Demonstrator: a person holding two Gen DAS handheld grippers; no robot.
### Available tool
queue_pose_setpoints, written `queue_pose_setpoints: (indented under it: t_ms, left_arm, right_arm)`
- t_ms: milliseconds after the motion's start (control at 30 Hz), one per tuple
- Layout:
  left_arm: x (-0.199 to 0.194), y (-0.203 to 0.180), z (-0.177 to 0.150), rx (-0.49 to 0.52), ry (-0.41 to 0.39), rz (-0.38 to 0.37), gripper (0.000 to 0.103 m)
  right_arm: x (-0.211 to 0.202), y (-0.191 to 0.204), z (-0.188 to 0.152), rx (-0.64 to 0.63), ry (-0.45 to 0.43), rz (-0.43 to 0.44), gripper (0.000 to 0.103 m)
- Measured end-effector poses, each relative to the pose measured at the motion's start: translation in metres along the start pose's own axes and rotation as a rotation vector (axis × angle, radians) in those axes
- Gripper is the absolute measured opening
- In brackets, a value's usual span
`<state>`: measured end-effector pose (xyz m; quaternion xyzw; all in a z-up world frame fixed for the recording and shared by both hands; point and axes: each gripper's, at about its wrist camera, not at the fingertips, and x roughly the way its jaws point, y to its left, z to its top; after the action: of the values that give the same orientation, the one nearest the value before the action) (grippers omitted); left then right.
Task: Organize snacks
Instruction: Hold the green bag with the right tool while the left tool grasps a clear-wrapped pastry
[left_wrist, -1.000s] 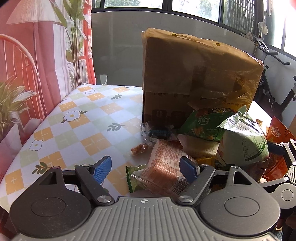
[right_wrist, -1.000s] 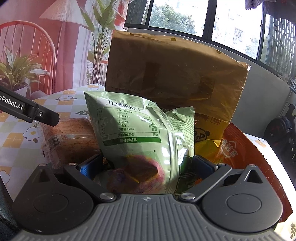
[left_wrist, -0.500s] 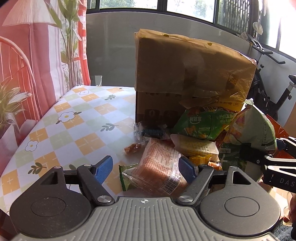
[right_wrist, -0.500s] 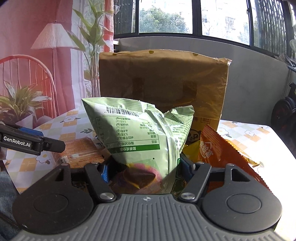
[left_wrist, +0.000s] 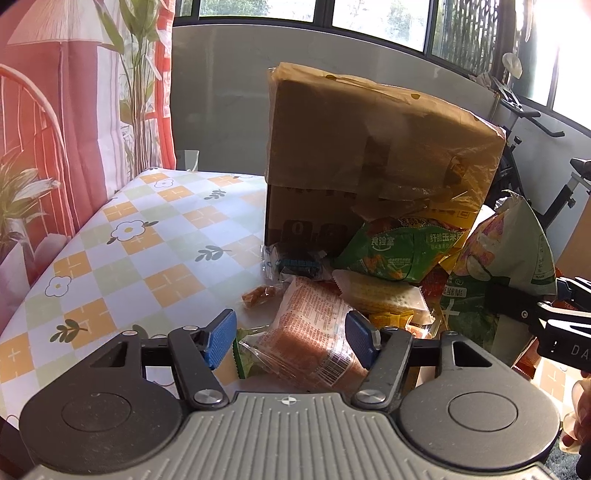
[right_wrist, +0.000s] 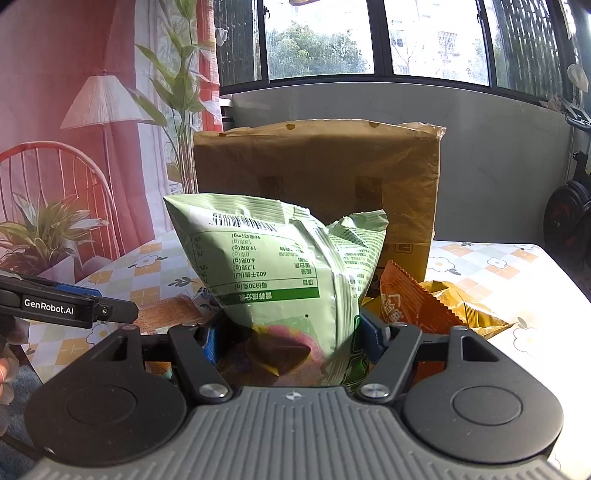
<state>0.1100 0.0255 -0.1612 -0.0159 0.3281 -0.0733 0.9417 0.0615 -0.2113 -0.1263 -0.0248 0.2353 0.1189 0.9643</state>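
Pale green snack bag (right_wrist: 280, 273) hides the right gripper's pads (right_wrist: 371, 338) and the box (right_wrist: 317, 177) base; right gripper (left_wrist: 554, 325) cut off by the frame edge; clear-wrapped packet (left_wrist: 310, 336) lower end hidden behind the left gripper body

Left tool (left_wrist: 291, 338): black linkage arms, blue ribbed pads, silver pivot screws; grey ridged housing; white "GenRobot.AI" lettering.

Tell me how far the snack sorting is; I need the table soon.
Nothing looks sorted yet. The right gripper is shut on the pale green bag; the left gripper is closing around the clear-wrapped packet. A pile of snacks remains beside the cardboard box.
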Motion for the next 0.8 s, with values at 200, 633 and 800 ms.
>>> queue_pose_setpoints:
  t_ms: [200, 633, 800]
  left_arm:
    - [-0.002, -0.005, 0.0, 0.014, -0.016, -0.047, 0.065]
    - [0.03, 0.044, 0.056, 0.144, -0.063, -0.017, 0.035]
    - [0.068, 0.046, 0.05, 0.295, -0.017, -0.067, 0.019]
  right_arm:
    - [0.001, -0.001, -0.001, 0.001, 0.007, -0.01, 0.071]
    - [0.001, -0.007, -0.001, 0.036, 0.016, 0.005, 0.071]
    - [0.002, -0.009, -0.001, 0.051, 0.017, 0.004, 0.071]
